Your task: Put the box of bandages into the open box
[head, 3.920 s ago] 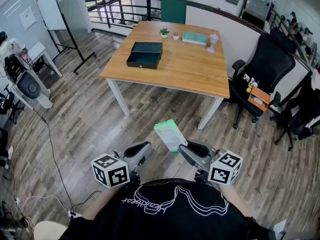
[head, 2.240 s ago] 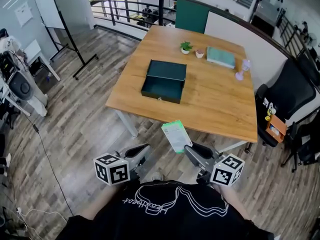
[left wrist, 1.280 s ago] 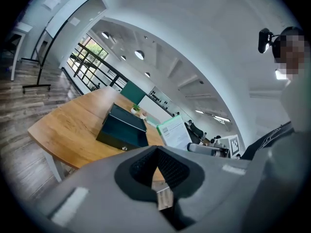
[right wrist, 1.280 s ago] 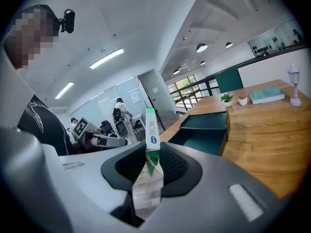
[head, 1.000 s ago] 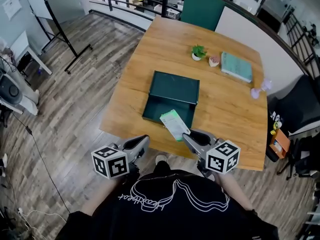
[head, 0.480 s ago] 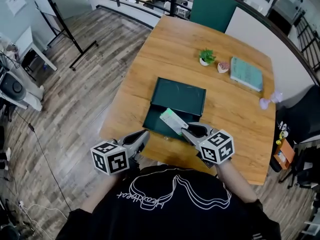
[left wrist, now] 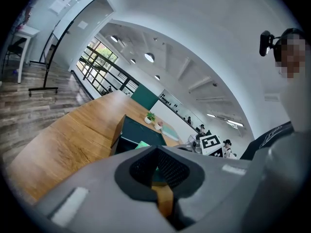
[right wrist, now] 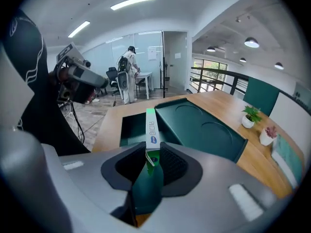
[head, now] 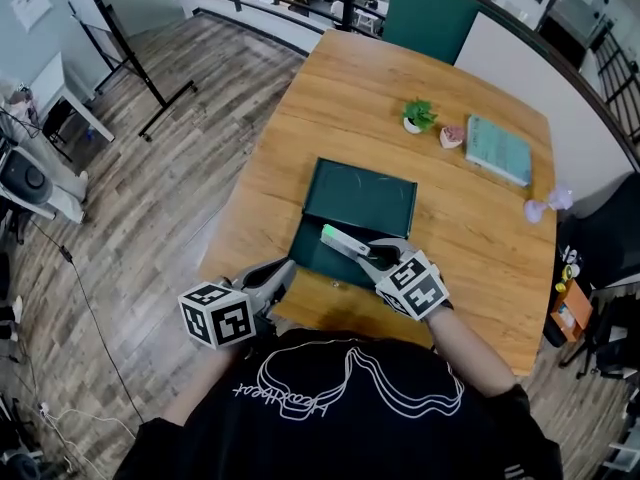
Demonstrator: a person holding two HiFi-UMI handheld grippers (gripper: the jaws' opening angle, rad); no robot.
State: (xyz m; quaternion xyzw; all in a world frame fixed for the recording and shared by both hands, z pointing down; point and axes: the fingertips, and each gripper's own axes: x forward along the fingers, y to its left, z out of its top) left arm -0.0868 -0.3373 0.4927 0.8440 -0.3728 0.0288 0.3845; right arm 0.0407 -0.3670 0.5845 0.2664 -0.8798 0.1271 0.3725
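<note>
Above the open box at the worktop's 6 o'clock edge, the right gripper pinches the box of bandages in its fingers — poised for dropping in — while the left gripper, fingers closed and empty, waits at 7 o'clock.

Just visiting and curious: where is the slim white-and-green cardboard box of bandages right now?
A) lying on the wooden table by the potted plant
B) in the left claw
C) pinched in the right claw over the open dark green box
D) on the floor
C: the right claw grips the slim white-and-green cardboard box of bandages above the open dark green box.
</note>
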